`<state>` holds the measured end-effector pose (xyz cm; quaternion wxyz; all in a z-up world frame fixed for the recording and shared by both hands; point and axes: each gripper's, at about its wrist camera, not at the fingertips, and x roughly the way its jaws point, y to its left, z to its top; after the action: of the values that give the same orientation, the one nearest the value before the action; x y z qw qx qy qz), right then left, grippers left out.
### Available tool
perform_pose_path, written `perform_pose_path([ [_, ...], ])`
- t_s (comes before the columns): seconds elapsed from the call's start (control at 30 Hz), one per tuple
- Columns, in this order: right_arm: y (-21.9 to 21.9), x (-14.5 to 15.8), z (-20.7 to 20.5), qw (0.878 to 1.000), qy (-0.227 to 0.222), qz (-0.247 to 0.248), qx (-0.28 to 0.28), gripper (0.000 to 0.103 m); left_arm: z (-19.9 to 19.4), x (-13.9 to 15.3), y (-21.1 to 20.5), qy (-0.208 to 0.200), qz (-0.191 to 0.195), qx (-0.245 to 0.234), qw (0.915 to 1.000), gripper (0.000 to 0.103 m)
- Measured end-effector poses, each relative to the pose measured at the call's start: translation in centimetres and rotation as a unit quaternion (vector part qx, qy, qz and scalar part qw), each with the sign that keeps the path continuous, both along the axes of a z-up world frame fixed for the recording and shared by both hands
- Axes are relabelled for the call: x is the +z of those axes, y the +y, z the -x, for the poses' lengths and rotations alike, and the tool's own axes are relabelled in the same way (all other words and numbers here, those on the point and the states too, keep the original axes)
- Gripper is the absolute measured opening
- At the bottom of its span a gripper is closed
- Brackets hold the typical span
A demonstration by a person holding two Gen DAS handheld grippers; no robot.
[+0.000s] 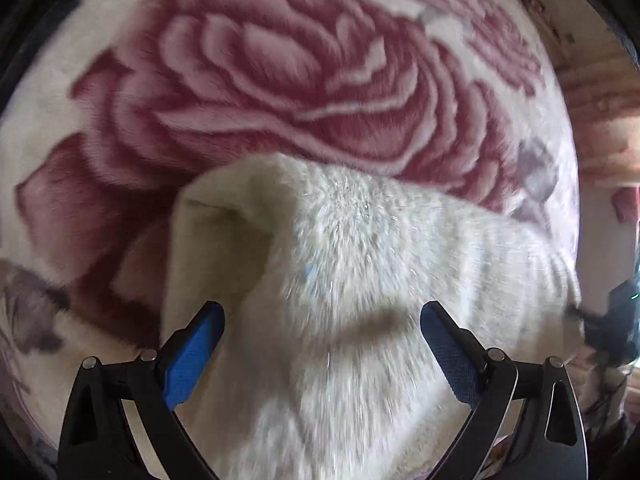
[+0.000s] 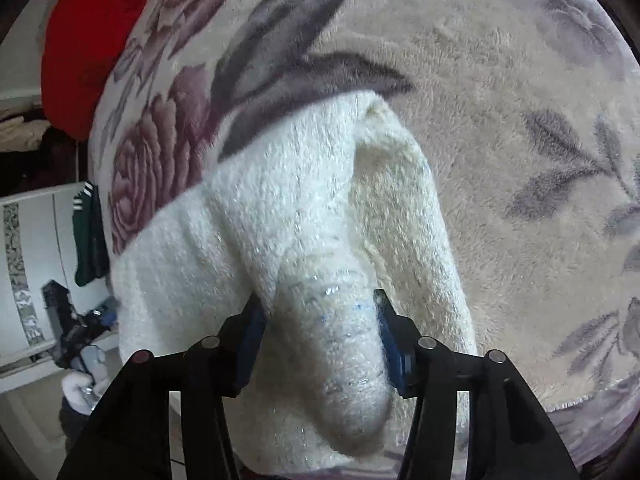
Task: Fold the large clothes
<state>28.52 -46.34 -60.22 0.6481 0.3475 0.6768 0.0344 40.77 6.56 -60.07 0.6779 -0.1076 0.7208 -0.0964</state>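
Note:
A fluffy white sweater [image 1: 360,272] lies on a plush blanket with a big pink rose print [image 1: 280,80]. In the left wrist view my left gripper [image 1: 322,316] is open, its blue pads spread wide over the sweater, with a folded corner of it just ahead on the left. In the right wrist view my right gripper [image 2: 318,312] is shut on a bunched, rolled part of the sweater [image 2: 304,208], which hangs and drapes forward over the blanket [image 2: 500,100].
A red cloth [image 2: 88,40] lies at the blanket's far left edge. A dark green garment with white stripes [image 2: 88,236] hangs beyond the bed's left edge by white furniture [image 2: 32,280]. The other gripper [image 1: 616,320] shows dark at the right edge.

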Motion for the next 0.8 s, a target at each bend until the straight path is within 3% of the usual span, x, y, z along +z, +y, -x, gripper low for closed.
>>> perform_pose_path([
  [0.03,-0.6,0.1,-0.3,1.0,-0.007,-0.009,-0.016,0.073,-0.4,-0.7,-0.9,0.0,0.005,-0.02,0.9998,0.084],
  [0.07,-1.0,-0.2,-0.8,0.999,-0.008,-0.018,-0.027,0.075,-0.7,-0.9,-1.6,-0.001,-0.005,-0.034,0.9994,0.073],
  [0.1,-1.2,-0.9,-1.5,0.999,-0.006,-0.03,-0.03,0.075,-0.9,-0.9,-2.4,-0.008,-0.02,-0.053,0.9984,0.045],
  [0.13,-1.0,-2.0,-2.2,0.999,0.009,-0.043,-0.024,0.075,-1.1,-0.4,-3.1,-0.025,-0.027,-0.069,0.9969,0.025],
  [0.2,0.4,-3.9,-3.4,0.996,0.043,-0.071,-0.007,0.073,-1.5,1.0,-3.4,-0.052,-0.034,-0.075,0.9952,0.018],
  [0.23,1.3,-4.6,-3.9,0.995,0.054,-0.083,0.006,0.058,-1.9,1.7,-3.0,-0.059,-0.021,-0.067,0.9958,0.017],
  [0.27,1.8,-4.5,-4.3,0.996,0.055,-0.062,0.026,0.04,-2.5,2.4,-2.1,-0.064,0.008,-0.045,0.9969,0.017],
  [0.33,2.1,-3.1,-5.4,0.997,0.041,-0.043,0.041,0.028,-3.7,3.1,0.0,-0.059,0.062,0.003,0.9963,0.016],
  [0.37,1.6,-2.2,-5.9,0.998,0.028,-0.047,0.021,0.025,-4.2,3.1,0.7,-0.06,0.081,0.018,0.9948,0.016],
  [0.47,0.5,0.4,-7.9,0.999,-0.035,-0.036,-0.013,0.021,-5.4,1.6,2.5,-0.058,0.132,0.063,0.9876,0.016],
  [0.57,-0.5,-0.3,-8.8,0.999,-0.046,-0.016,-0.022,0.02,-6.0,-2.1,2.6,-0.027,0.131,0.07,0.9885,0.017],
  [0.67,-0.5,-2.3,-8.8,1.0,-0.017,-0.012,-0.01,0.024,-6.2,-2.2,3.0,0.001,0.162,0.09,0.9827,0.022],
  [0.7,-0.6,-2.6,-8.7,1.0,-0.007,-0.02,-0.016,0.029,-6.1,-1.6,3.2,0.007,0.175,0.094,0.9801,0.023],
  [0.73,-0.9,-2.6,-8.4,0.999,0.0,-0.034,-0.027,0.044,-5.7,-0.6,3.6,0.009,0.188,0.097,0.9774,0.028],
  [0.77,-1.9,-2.2,-7.7,0.998,0.004,-0.043,-0.039,0.052,-5.1,0.5,4.0,0.005,0.193,0.096,0.9765,0.03],
  [0.8,-2.9,-1.8,-6.8,0.997,0.002,-0.051,-0.054,0.054,-4.5,1.5,4.3,-0.003,0.197,0.095,0.9758,0.041],
])
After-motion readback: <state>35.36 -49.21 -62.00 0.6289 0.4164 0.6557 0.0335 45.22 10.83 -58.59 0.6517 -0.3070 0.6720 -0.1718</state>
